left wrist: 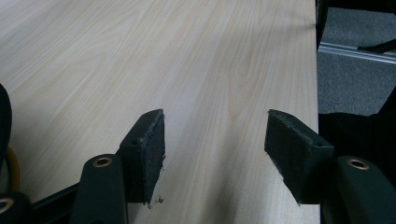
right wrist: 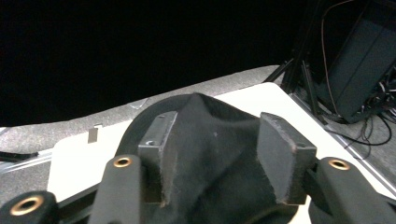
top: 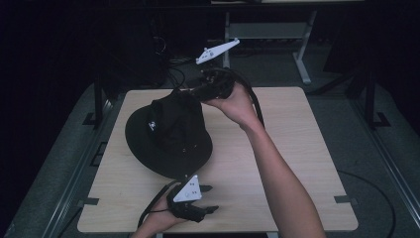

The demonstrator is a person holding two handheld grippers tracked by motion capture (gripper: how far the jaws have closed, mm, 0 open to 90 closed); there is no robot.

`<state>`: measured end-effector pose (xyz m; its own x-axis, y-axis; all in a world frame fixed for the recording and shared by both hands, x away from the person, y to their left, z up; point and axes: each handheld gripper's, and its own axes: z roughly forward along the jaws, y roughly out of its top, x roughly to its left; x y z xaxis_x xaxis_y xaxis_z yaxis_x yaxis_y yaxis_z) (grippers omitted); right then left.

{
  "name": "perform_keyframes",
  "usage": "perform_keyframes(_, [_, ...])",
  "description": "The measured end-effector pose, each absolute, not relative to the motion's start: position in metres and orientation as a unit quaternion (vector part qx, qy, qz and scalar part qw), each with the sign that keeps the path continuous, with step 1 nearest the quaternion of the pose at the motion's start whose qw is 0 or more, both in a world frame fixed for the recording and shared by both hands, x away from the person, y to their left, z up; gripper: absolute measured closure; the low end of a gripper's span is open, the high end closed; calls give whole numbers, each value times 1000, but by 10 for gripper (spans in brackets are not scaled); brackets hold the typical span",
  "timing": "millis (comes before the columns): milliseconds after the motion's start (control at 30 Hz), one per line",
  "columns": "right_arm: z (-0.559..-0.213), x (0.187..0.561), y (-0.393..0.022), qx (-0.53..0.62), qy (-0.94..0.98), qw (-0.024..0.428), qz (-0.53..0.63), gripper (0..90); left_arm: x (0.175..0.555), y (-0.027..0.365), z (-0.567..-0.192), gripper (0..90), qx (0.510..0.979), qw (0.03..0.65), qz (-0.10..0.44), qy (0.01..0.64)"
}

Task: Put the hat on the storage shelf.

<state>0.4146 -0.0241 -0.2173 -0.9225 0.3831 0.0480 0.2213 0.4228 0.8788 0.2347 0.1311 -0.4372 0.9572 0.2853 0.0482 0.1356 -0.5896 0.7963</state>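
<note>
On the table (top: 297, 163) lies one black hat (top: 168, 136), its crown between the open right tool (right wrist: 212, 154); left tool (left wrist: 215, 154) open.

Hat at the table's middle-left, my two grippers at its far and near edges.

I had the black cloth bucket hat (top: 168, 136) resting on the pale wooden table (top: 297, 148), left of centre. My right gripper (top: 190, 92) sat behind it at the far side, the crown's fabric between its jaws. My left gripper (top: 210, 198) lay in front, near the table's near edge, just beside the brim.
</note>
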Motion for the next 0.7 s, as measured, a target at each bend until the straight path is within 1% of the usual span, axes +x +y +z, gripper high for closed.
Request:
perform_keyframes(100, [-219, 414, -29, 181, 840, 80, 504, 454, 235, 131, -437, 371, 887, 437, 86, 120])
perform_keyframes(200, [-221, 411, -41, 190, 835, 85, 509, 421, 236, 132, -438, 369, 887, 436, 84, 124])
perform_keyframes(700, [-236, 405, -78, 220, 823, 78, 517, 379, 237, 128, -440, 354, 885, 439, 78, 133])
